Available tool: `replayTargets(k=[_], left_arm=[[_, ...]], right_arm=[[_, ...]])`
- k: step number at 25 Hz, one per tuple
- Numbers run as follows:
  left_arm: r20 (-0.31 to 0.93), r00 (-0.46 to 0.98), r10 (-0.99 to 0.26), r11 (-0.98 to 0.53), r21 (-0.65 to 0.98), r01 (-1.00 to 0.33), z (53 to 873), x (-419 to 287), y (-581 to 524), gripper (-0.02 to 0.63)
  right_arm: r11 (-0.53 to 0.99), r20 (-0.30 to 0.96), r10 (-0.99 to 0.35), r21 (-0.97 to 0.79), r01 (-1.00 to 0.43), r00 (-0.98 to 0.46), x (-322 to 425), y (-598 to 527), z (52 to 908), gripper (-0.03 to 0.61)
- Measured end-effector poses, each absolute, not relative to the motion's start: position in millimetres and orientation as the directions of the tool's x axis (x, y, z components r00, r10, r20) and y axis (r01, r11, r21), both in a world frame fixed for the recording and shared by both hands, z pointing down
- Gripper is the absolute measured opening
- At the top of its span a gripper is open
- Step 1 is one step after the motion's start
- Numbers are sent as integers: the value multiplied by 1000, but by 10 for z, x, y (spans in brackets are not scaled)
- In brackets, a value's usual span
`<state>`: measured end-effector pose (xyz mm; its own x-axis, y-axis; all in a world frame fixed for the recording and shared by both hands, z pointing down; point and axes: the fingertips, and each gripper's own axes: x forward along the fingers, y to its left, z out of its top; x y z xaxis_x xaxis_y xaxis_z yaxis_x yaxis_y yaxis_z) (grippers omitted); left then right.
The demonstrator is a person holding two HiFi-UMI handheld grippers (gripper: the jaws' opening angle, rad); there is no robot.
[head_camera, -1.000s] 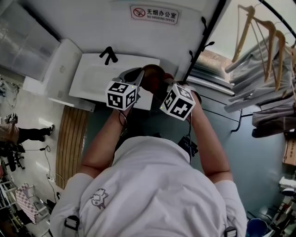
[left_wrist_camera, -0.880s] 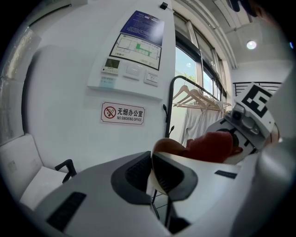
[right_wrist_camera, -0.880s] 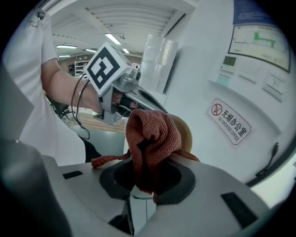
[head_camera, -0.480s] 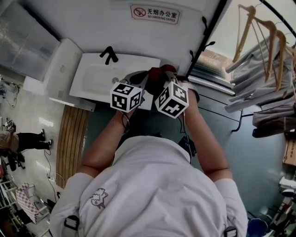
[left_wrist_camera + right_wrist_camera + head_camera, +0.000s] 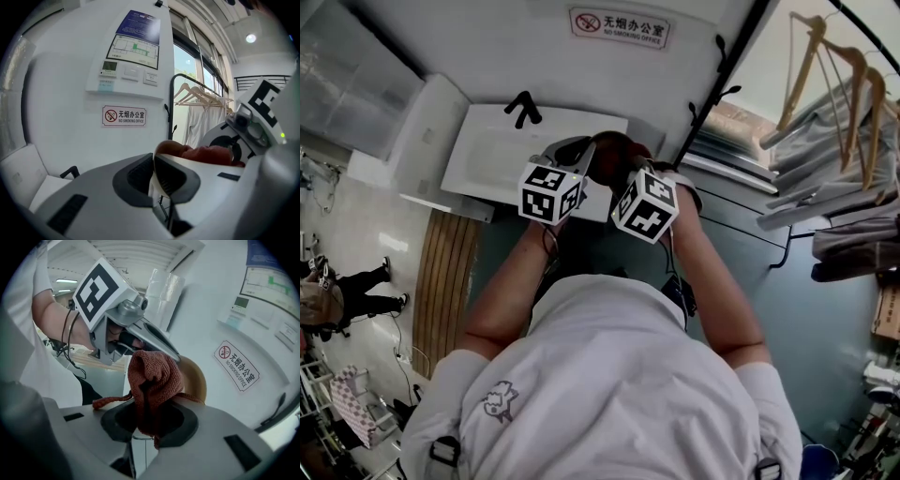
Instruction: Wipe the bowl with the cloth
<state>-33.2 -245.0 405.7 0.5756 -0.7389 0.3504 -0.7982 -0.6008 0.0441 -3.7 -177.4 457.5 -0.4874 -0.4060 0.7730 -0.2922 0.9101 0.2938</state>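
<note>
Indoors, bowl near white sink, white wall — no-smoking sign, hangers right.

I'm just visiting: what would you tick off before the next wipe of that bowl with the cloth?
1. Left gripper shut on the rim of the bowl: ok.
2. Right gripper shut on the cloth: ok.
3. Cloth actually pressing on the bowl's surface: cannot tell, the contact is hidden.
4. Bowl held up by the end of the sink: ok.
5. Loose cloth end hanging free of both grippers: ok.
6. Bowl already clean: cannot tell.
</note>
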Motion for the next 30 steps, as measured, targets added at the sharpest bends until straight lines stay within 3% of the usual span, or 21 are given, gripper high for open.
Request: replayTargets(k=[7, 14, 30], left_arm=[[352, 583, -732, -607, 51, -793, 4080, -283, -2419, 21], [322, 597, -735, -613, 59, -788, 3987, -187, -2374, 25], [309, 585, -750, -603, 45, -796, 4024, -280, -2409, 25]], right_arm=[[844, 737, -519, 363, -394, -434, 141, -2089, 4457, 97], [830, 736, -549, 426, -360, -396, 17, -2165, 4543, 97], [935, 784, -314, 159, -316, -535, -116, -1685, 4565, 95]])
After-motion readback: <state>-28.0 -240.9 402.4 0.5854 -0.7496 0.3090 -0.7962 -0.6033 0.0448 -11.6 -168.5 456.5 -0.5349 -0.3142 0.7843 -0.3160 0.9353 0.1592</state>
